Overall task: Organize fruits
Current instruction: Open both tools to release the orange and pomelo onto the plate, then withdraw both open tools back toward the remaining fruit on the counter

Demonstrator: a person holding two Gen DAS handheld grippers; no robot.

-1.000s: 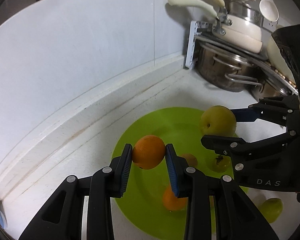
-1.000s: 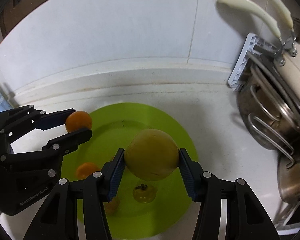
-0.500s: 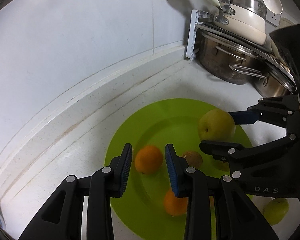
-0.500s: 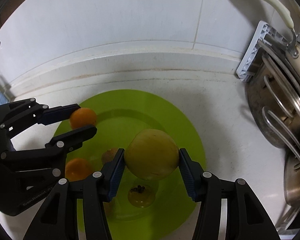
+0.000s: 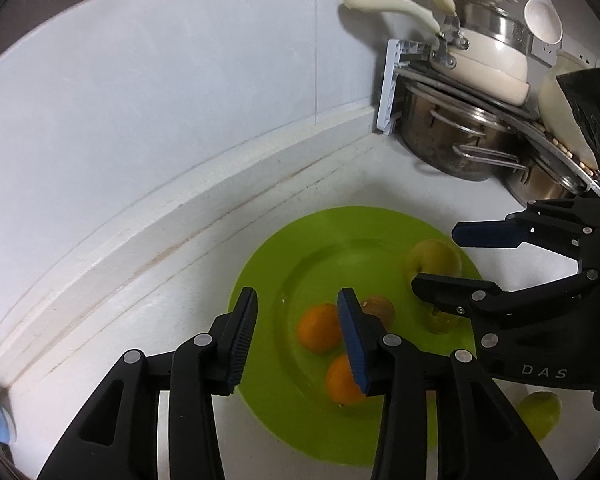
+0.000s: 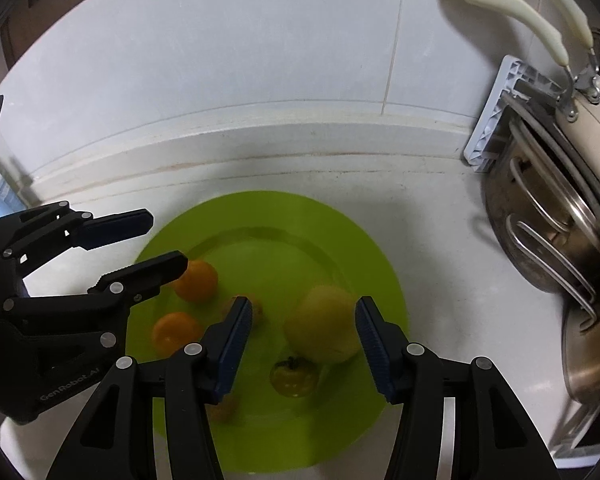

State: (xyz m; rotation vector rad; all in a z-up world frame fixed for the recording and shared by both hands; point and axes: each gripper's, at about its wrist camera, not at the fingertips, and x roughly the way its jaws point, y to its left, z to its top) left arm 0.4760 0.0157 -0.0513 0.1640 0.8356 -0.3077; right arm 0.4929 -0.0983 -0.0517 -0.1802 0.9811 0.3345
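both claws hang over the green plate (image 6: 364, 248) with nothing gripped. left gripper (image 5: 296, 334) has its jaws opening, nothing between the pads; the orange (image 5: 318, 327) lies on the plate below, partly behind the right-hand finger. right gripper (image 6: 302, 346) stands released, its pads clear of the large yellow fruit (image 6: 324, 330), which sits on the plate under the gap, nearer the right-hand pad. the plate holds a second orange (image 5: 342, 380) nearest the left gripper, a small brown fruit (image 5: 380, 308) beside the first orange, and a small yellow fruit (image 6: 294, 376) just in front of the large one. a green fruit (image 5: 540, 412) lies off the plate on the white counter (image 6: 440, 240). stacked pots (image 5: 460, 140) stand in the corner.
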